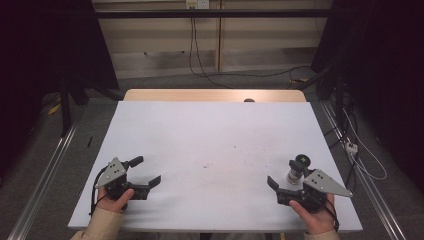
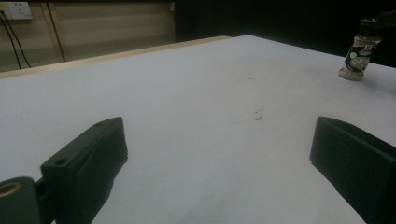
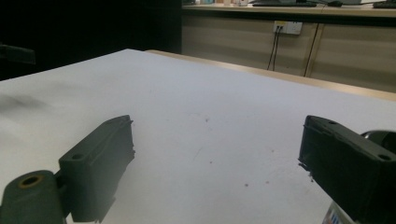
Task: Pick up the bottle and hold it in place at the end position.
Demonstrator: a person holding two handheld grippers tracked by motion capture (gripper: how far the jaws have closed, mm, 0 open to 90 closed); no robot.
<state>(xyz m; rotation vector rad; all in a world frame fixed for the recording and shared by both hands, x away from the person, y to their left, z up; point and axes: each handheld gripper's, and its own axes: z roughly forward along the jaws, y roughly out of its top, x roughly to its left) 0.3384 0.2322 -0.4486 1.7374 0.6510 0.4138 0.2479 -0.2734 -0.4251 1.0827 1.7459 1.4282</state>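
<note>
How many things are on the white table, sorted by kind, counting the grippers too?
Seasoning shaker jar: 1
Handheld grippers: 2, the left gripper and the right gripper, both with jaws open
Total: 3

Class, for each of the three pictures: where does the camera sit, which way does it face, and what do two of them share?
High view: above the near edge, looking forward and down on the white table; both hands, both grippers.
Left gripper view: rides the left gripper, faces across to the spice jar.
Right gripper view: rides the right gripper, faces the far wall.
Shared: the spice jar, high and left gripper views.
</note>
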